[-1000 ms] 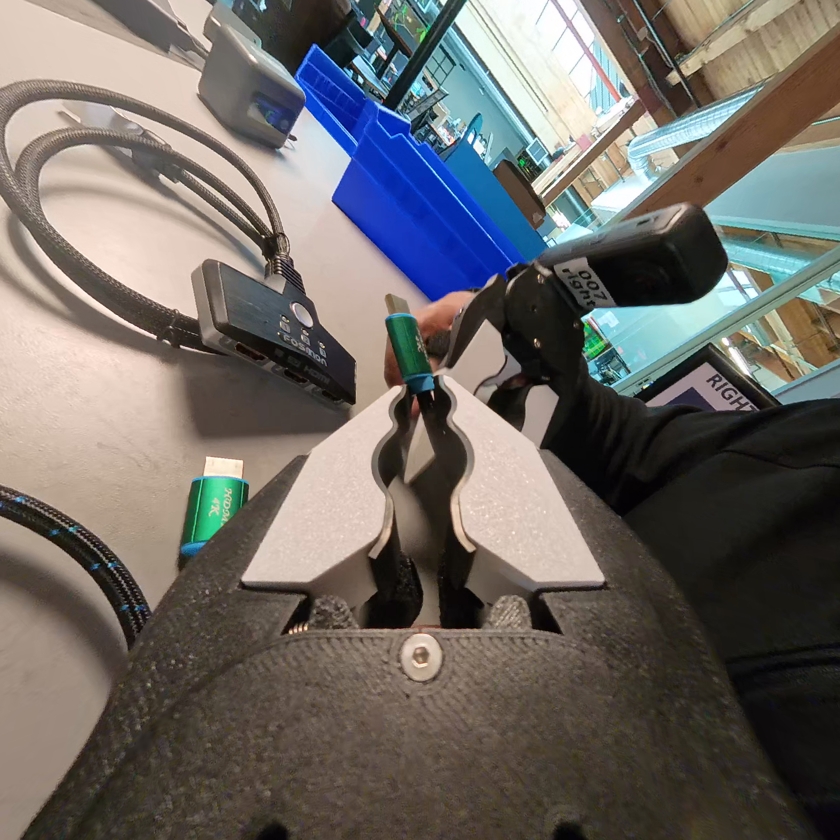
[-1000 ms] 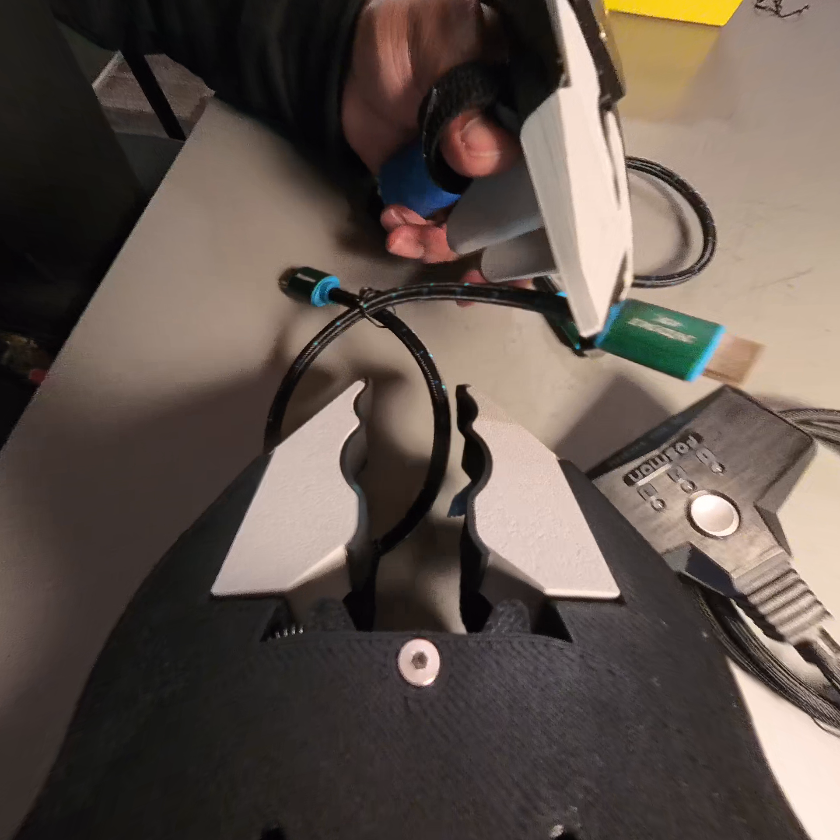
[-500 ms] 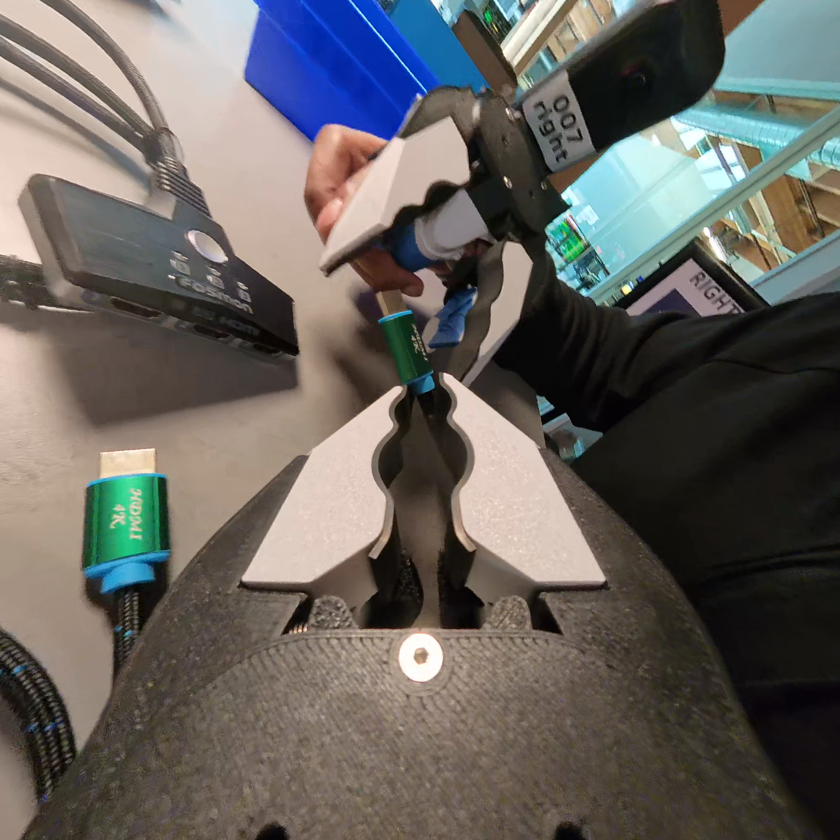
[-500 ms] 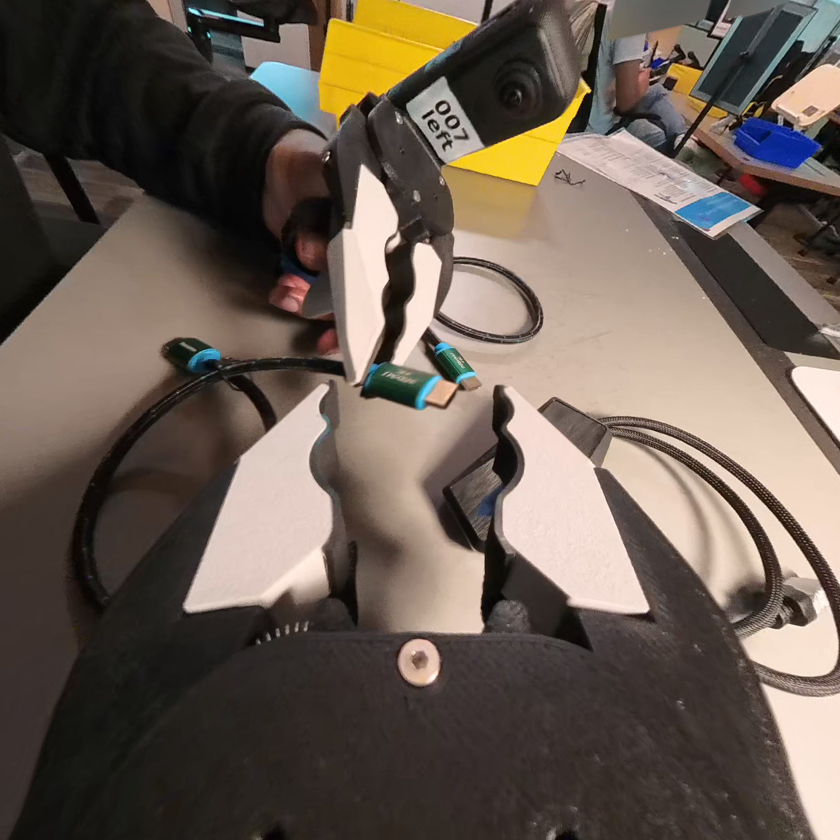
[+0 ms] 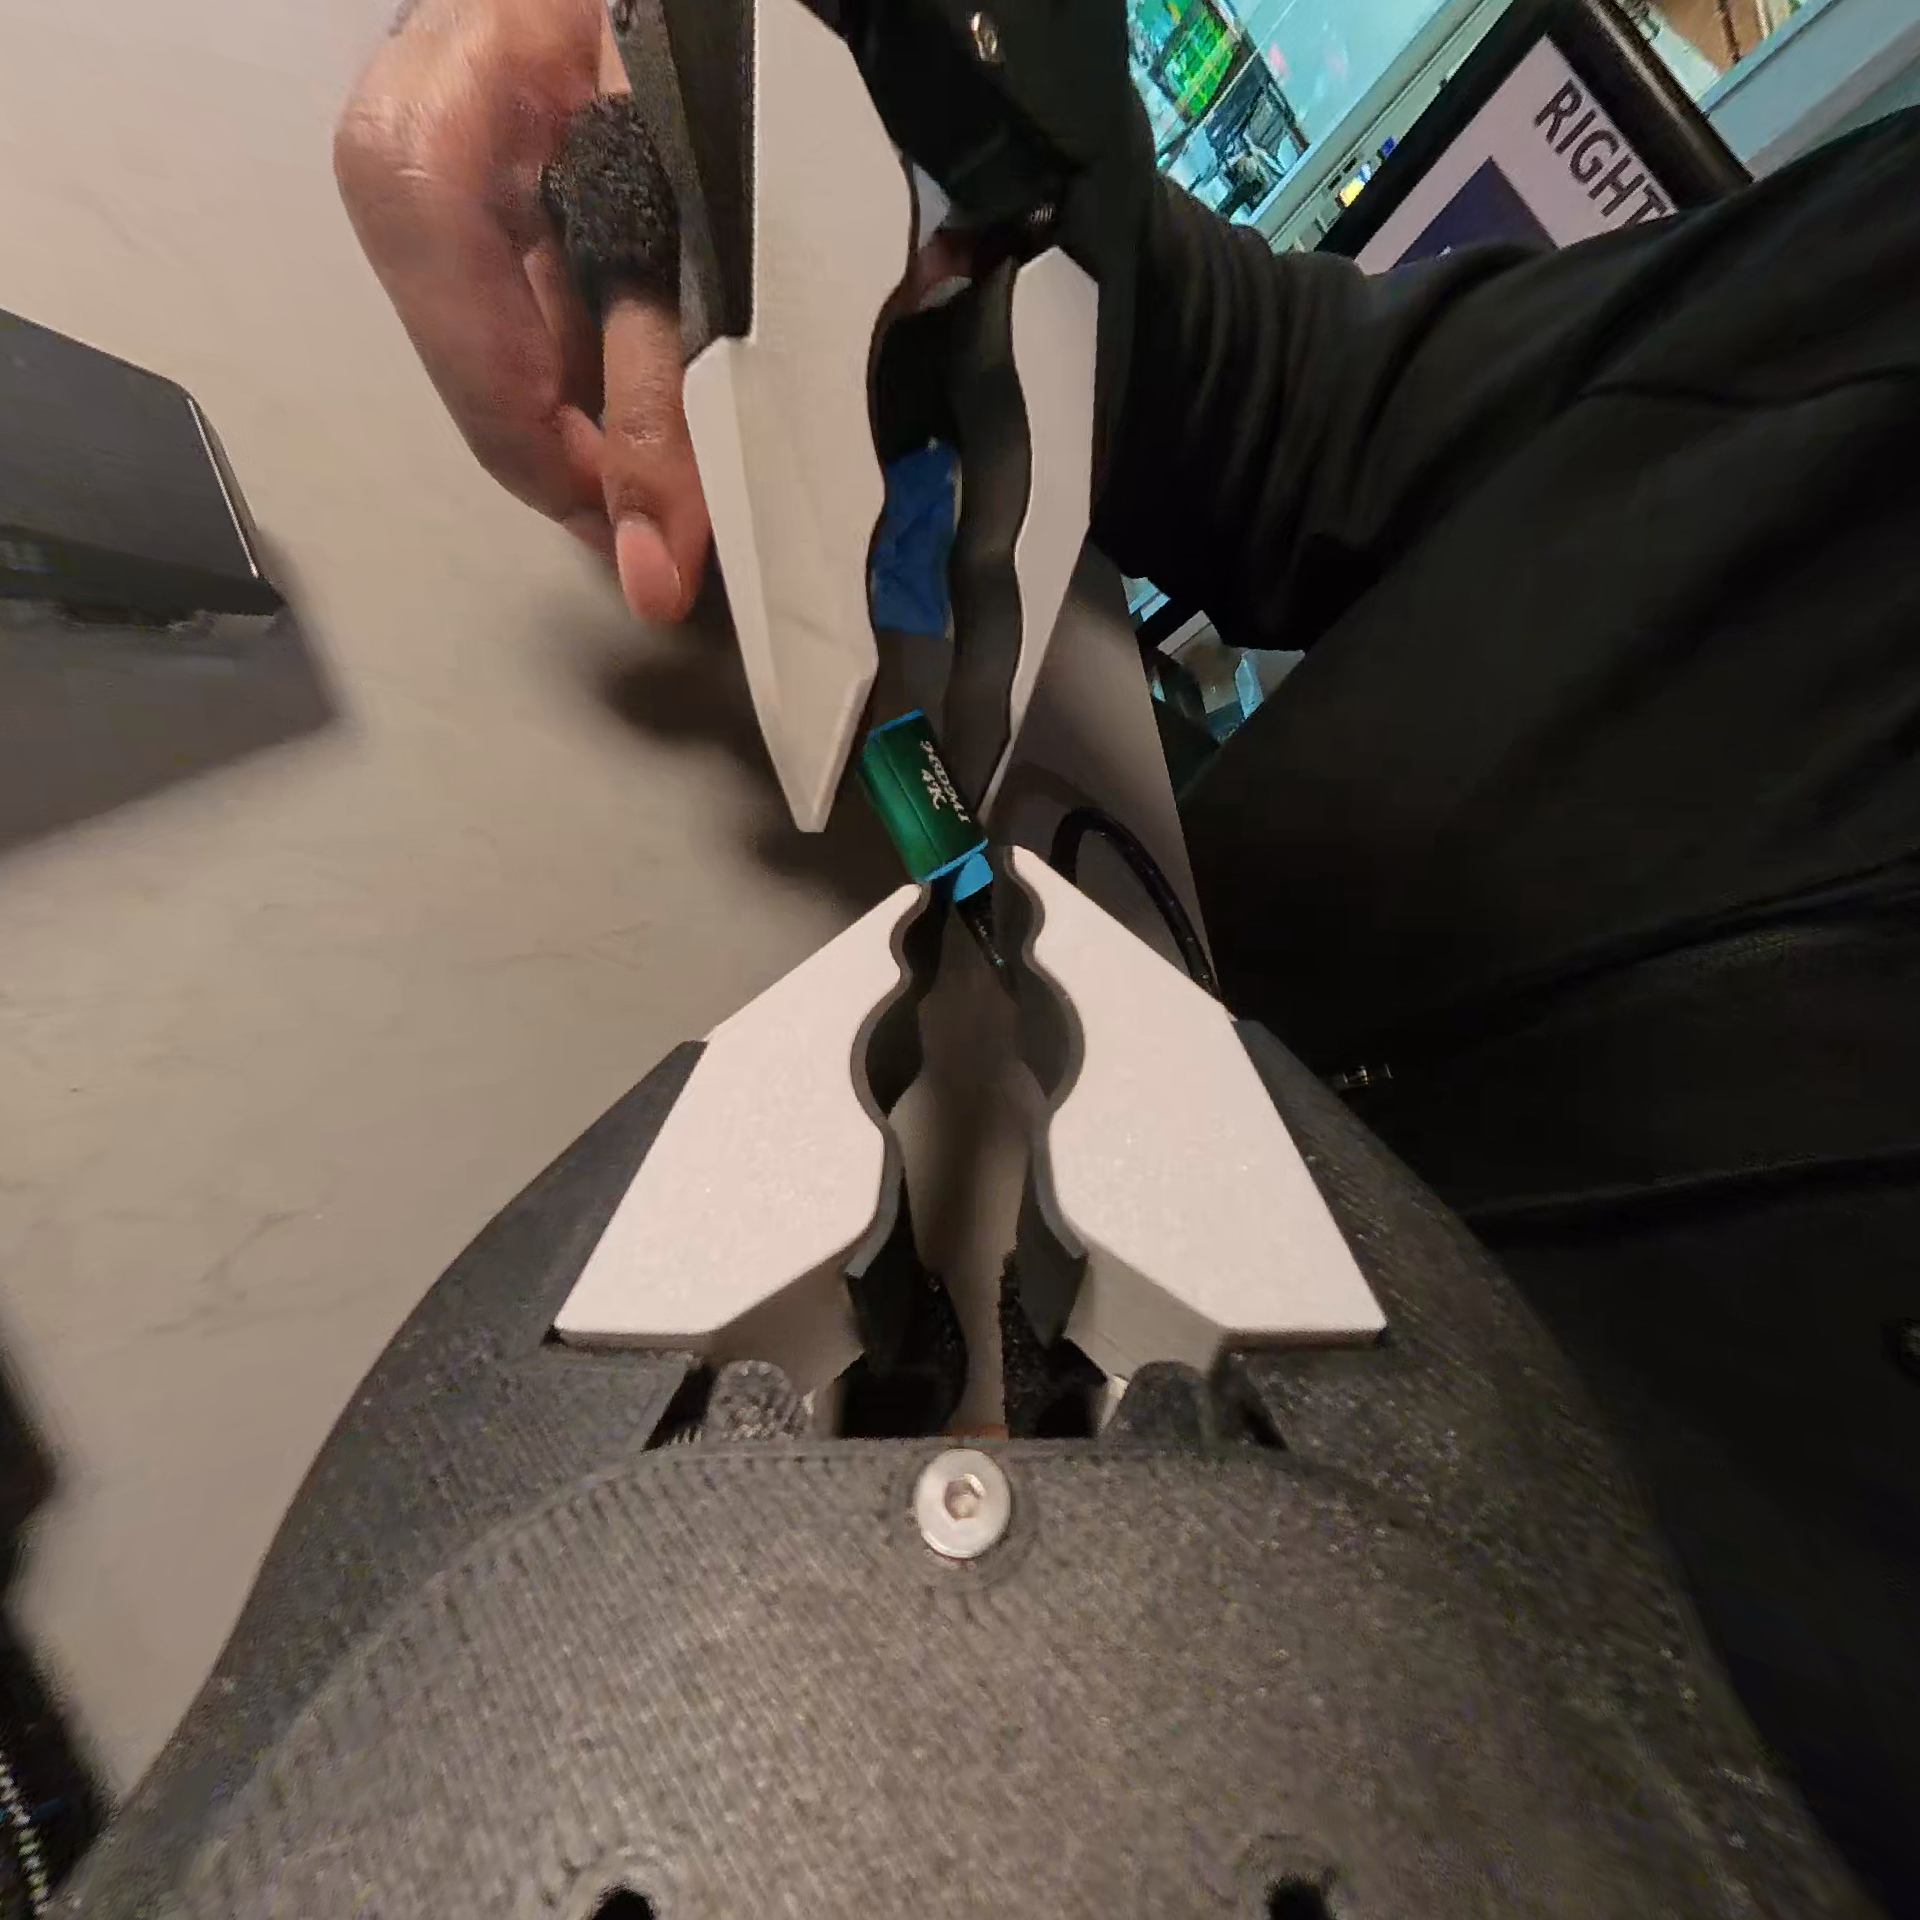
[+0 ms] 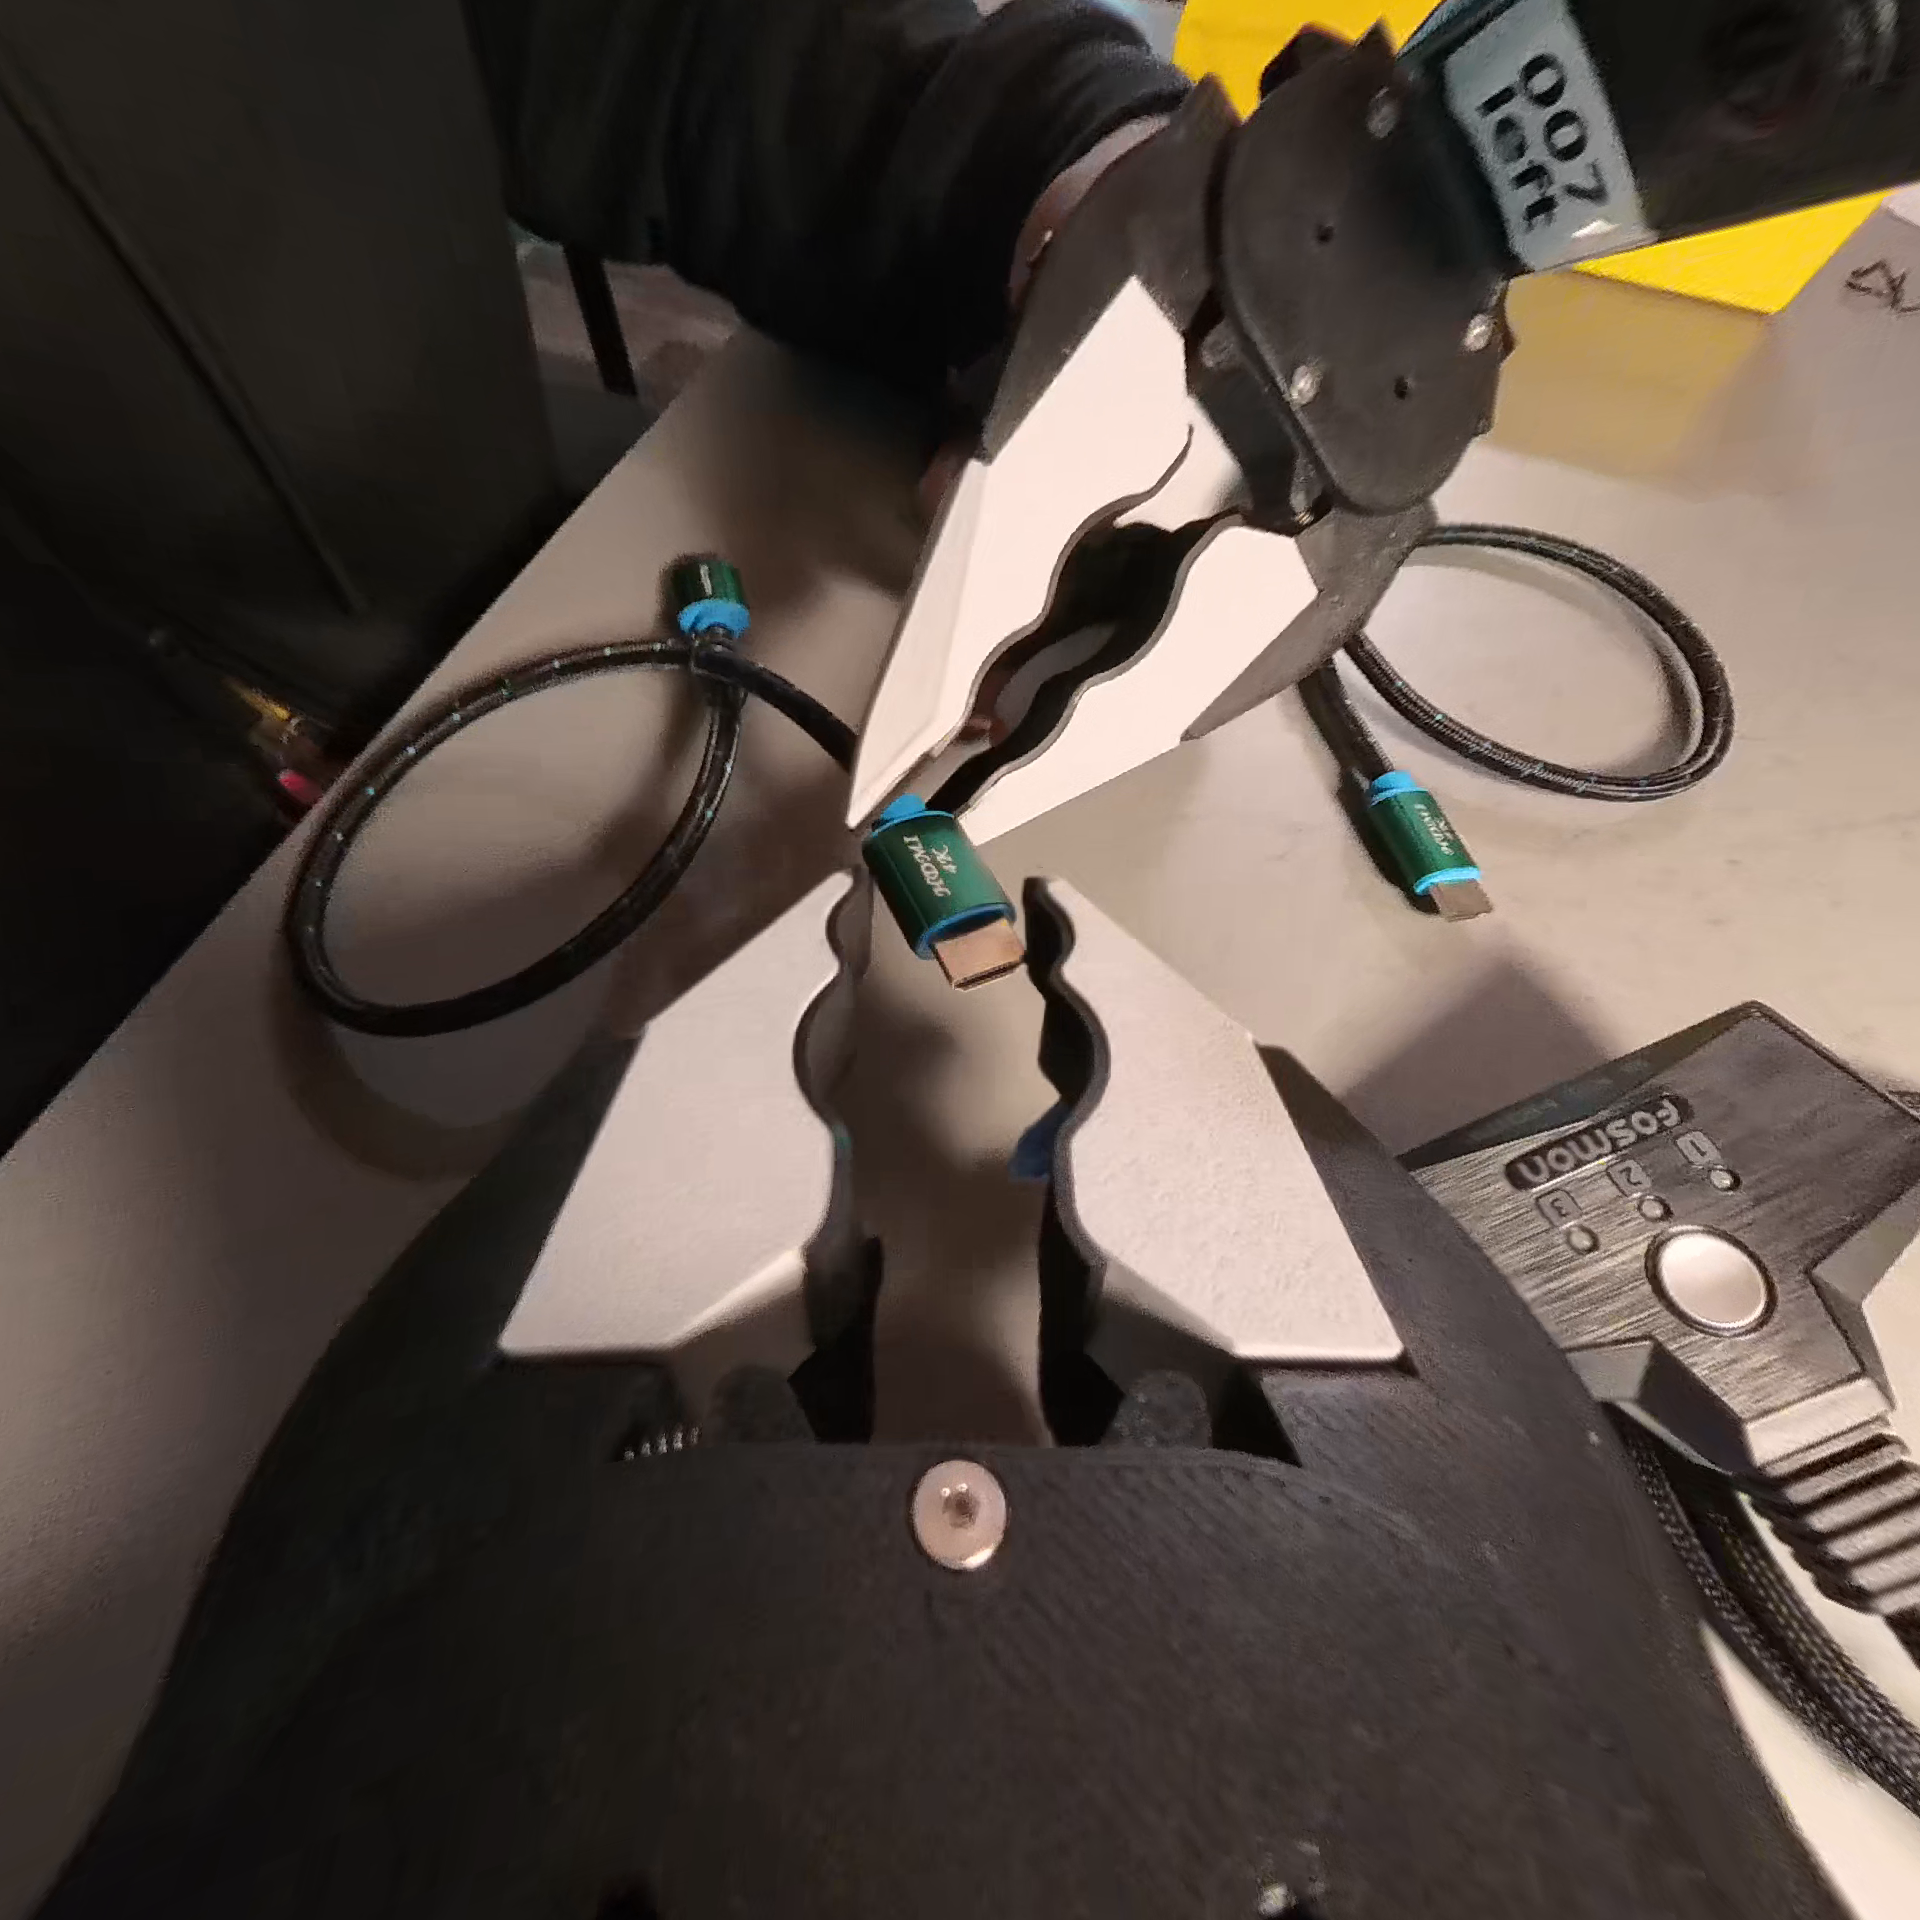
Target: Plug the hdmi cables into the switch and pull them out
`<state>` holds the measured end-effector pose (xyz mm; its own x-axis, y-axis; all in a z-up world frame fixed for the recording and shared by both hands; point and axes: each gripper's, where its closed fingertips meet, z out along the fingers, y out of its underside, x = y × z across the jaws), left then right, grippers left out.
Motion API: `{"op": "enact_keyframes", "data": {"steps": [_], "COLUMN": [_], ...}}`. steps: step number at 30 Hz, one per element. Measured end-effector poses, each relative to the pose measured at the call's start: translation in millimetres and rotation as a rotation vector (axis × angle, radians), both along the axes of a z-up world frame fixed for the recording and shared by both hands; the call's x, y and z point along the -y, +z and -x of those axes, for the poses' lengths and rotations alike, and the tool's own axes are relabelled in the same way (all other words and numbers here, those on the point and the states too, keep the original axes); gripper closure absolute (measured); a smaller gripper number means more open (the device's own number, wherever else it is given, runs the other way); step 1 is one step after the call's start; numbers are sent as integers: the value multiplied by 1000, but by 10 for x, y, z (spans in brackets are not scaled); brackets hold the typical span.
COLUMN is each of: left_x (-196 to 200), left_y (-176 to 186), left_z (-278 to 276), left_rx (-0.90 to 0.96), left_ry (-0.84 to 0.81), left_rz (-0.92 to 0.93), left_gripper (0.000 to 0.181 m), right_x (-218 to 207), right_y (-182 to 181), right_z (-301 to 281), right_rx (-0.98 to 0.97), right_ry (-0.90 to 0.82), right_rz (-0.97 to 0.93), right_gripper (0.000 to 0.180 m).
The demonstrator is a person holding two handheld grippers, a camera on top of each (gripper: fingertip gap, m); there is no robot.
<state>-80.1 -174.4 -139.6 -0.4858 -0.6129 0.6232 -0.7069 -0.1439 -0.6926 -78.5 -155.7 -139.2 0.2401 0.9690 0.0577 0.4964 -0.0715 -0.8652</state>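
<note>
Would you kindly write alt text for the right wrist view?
The left tongs hold a green HDMI plug by its cable, between the open right tongs. A black switch lies right; another plug rests behind.

Left gripper (image 5: 966, 883) body: black, coarse printed texture — one silver hex screw centred near the camera.
Left fingers (image 5: 769, 1132): pale grey plates, wavy inner edges, tapering to points.
Right gripper (image 6: 940, 894) body: same black shell, same single screw.
Right fingers (image 6: 1174, 1164): pale grey, scalloped — a blue scrap on the right one's inner edge.
Far left unit: white sticker on its black camera housing.
Sleeves (image 5: 1455, 499): black, long.
</note>
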Motion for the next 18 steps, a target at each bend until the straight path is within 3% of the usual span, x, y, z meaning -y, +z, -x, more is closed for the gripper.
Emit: {"op": "enact_keyframes", "data": {"steps": [6,10,18], "left_x": [-184,-342,-309], "left_y": [50,132,192], "left_z": [-125,-206,-219], "left_rx": [-11,-29,-68], "left_ry": [127,222,232], "left_rz": [73,193,321], "left_gripper": [169,157,160], "right_x": [-188,-290,-289], "right_y": [75,164,156], "right_z": [-135,-152,-90], "right_rx": [1,0,44], "right_ry": [-71,-105,-81], "right_rz": [-139,-279,-399], "right_gripper": [155,157,158]}}
